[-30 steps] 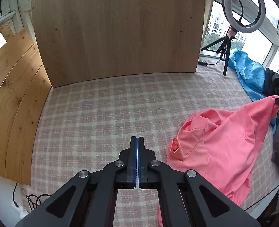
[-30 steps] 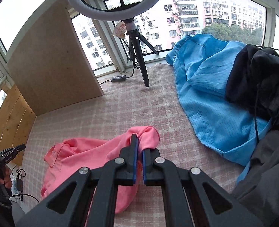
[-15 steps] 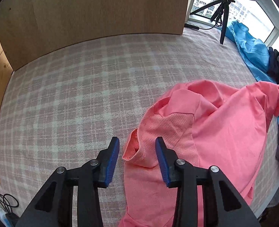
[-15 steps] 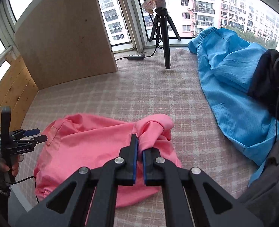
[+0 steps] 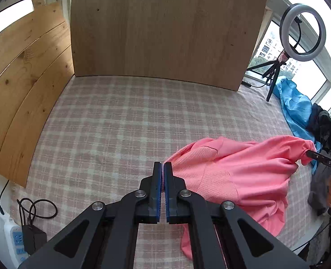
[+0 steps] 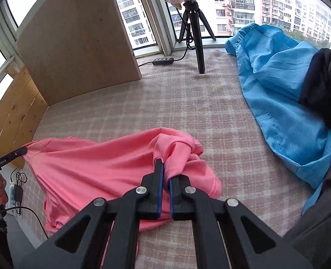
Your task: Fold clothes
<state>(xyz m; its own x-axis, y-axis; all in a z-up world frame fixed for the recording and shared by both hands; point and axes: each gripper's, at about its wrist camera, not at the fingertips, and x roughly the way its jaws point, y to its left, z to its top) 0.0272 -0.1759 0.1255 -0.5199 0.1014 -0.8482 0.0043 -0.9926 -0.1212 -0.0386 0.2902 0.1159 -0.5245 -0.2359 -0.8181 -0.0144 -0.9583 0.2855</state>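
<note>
pink shirt (image 5: 239,170): lay on checked cloth (image 5: 120,123), stretched between 2 tongs. left gripper (image 5: 163,168), jaws just closed, pinched its 9 o'clock edge; right gripper (image 6: 165,170) clamped its 3 o'clock bunch.

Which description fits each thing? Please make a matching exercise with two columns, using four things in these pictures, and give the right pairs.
Things:
1. pink shirt
2. blue garment
3. ring light
4. power strip

Descriptions:
A. stands on a tripod near the window
B. white, on the floor beside the checked cloth
C. pinched at two ends by both grippers
D. lies loose along the window side, with dark clothes beside it

Pairs: 1-C, 2-D, 3-A, 4-B
</note>
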